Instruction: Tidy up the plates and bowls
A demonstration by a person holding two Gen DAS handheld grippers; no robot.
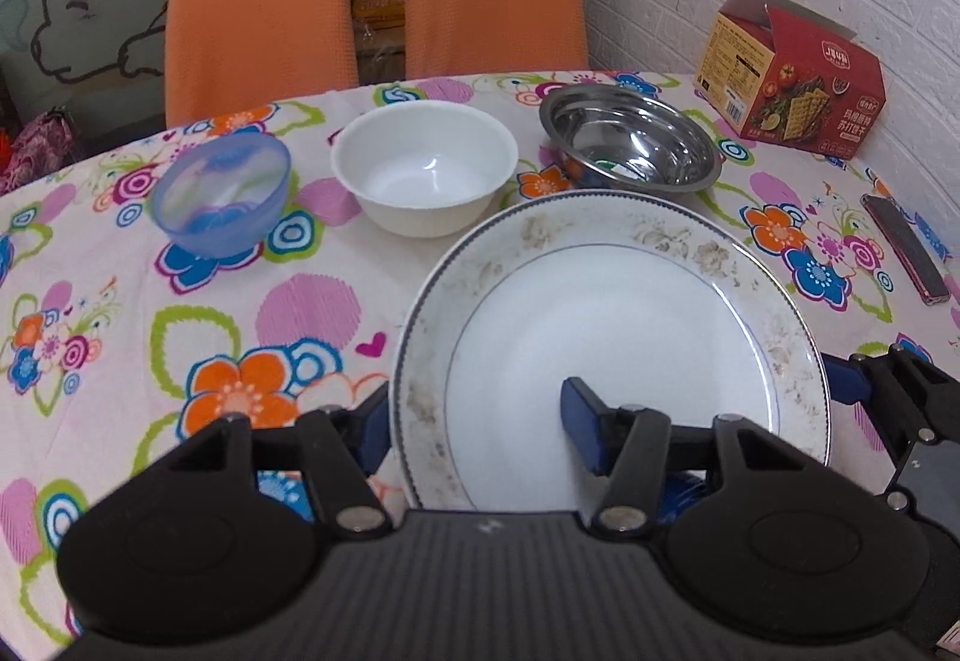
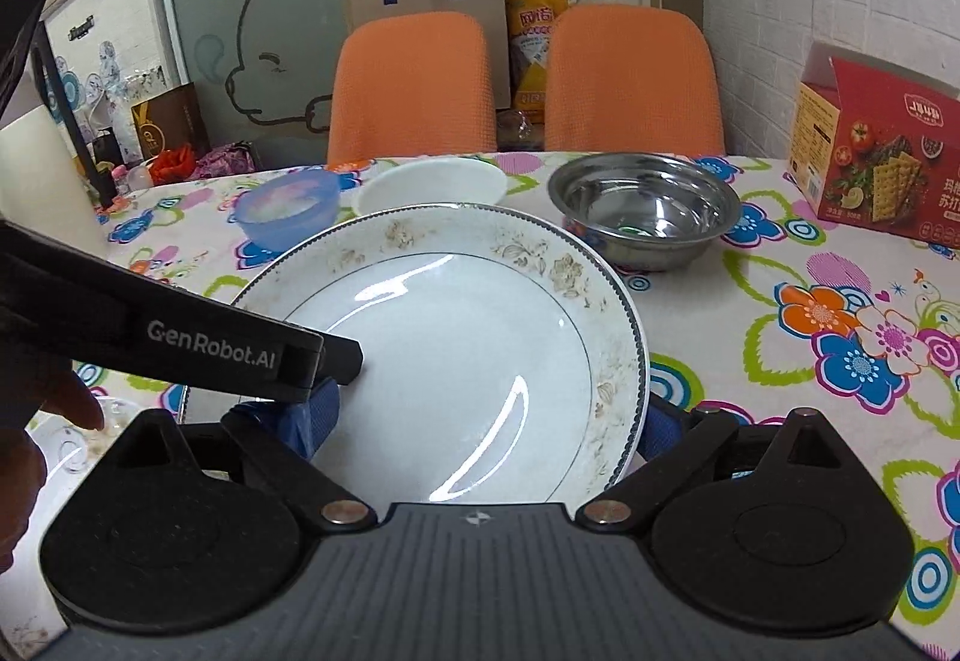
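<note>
right now both grippers are on the same plate [image 1: 612, 325], a white one with a faded flower rim, held tilted above the flowered tablecloth [image 1: 180, 313] at the near side of the table. the left gripper [image 1: 480, 421] pinches the plate's left rim: one blue pad lies on the plate's face and the other is tucked behind the edge. the right gripper [image 2: 480, 421] grips the right rim in the same way, its left pad on the face and its right pad behind the edge (the left tool's black body crosses the lower left of the right wrist view). so the plate lies between the two tools, straight ahead of both, and neither hand is clearly nearer.

beyond the plate, well apart from it, three bowls stand in a row along the far side: a blue plastic bowl [image 1: 221, 193] on the left, a white bowl [image 1: 423, 166] in the middle and a steel bowl [image 1: 630, 138] on the right. a red cracker box [image 1: 792, 75] and a phone [image 1: 906, 247] lie off to the right.

my guess is the plate is being carried to its stacking spot; where that spot is, i cannot tell.
</note>
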